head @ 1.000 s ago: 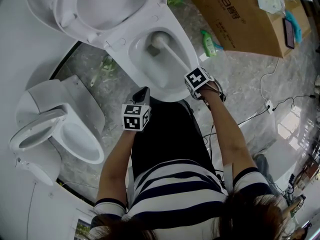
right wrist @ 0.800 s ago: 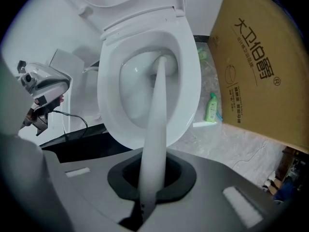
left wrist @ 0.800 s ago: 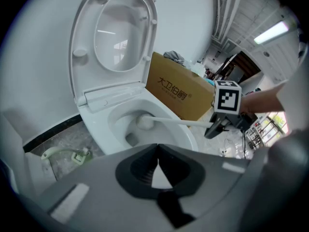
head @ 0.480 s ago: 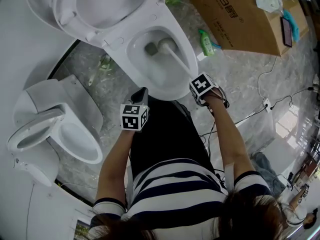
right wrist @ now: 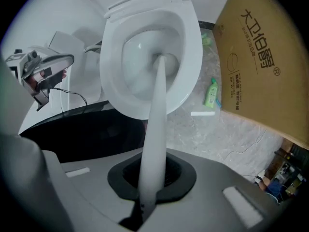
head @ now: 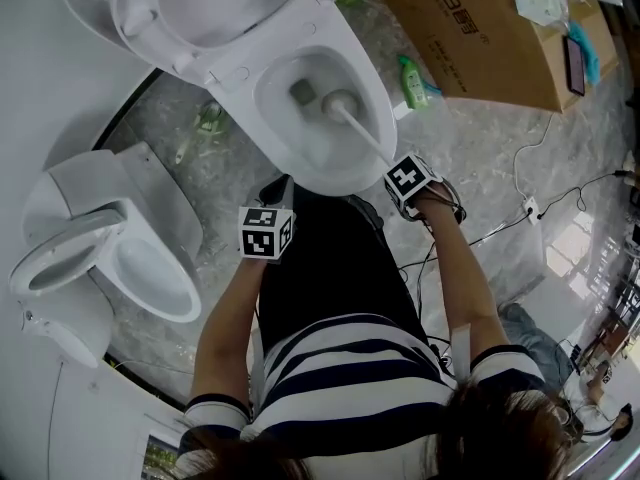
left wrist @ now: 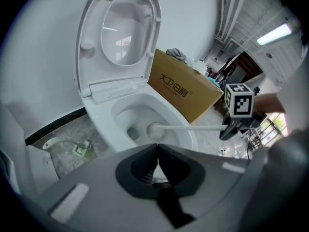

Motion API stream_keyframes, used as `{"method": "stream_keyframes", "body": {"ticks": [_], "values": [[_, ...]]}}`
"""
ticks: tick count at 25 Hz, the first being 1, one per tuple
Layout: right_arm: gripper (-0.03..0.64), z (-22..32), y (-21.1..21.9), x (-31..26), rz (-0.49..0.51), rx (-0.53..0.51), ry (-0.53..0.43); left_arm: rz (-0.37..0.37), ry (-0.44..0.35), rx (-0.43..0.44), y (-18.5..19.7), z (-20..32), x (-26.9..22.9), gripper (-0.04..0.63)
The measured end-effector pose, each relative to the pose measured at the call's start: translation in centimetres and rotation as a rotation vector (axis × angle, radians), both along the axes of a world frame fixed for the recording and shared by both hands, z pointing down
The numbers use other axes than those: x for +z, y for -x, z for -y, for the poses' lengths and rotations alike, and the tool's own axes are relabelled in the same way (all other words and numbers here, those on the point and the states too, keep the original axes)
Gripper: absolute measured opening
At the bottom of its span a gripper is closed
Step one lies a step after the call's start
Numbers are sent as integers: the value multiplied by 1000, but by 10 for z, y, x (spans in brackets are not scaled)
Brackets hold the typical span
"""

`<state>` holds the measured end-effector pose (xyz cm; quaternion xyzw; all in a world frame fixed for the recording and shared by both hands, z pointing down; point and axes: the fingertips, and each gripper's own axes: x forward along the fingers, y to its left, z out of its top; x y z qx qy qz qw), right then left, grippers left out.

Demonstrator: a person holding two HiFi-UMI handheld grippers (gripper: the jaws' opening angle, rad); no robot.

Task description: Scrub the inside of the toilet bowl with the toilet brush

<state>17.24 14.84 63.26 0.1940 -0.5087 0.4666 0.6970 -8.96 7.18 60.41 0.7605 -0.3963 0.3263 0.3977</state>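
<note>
The white toilet bowl (head: 345, 173) stands open, its seat and lid (head: 205, 8) raised. The white toilet brush's head (head: 339, 102) rests inside the bowl, just right of the drain. Its handle (head: 368, 136) runs back over the front rim into my right gripper (head: 393, 161), which is shut on it. In the right gripper view the handle (right wrist: 155, 129) passes between the jaws down to the bowl (right wrist: 190, 76). My left gripper (head: 282, 190) hovers at the bowl's front rim, shut and empty. In the left gripper view, that left gripper (left wrist: 157, 151) faces the brush head (left wrist: 154, 130).
A second white toilet (head: 60, 268) stands to the left. A large cardboard box (head: 480, 38) lies to the right of the bowl, with a green bottle (head: 415, 81) beside it. Cables (head: 530, 208) trail over the marble floor at right. The person's dark-clad legs are just before the bowl.
The brush head has slid from the back of the bowl toward the front right, past the drain. The right gripper drew back toward the person. The left gripper barely moved.
</note>
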Motion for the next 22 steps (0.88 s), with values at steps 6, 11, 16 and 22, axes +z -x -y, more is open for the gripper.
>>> {"method": "stream_keyframes", "body": {"ticks": [6,11,16,22], "values": [[-2,-19,0,-2,5,-38,36,3,12,-3,6,-8,3,0],[-2,-38,8,-4,23,-22,76,4,17,-14,11,-10,4,0],[-2,-55,18,-8,60,15,117,1,20,-19,10,-9,3,0],[-2,-67,39,-10,125,40,137,-4,24,-28,11,-12,3,0]]}}
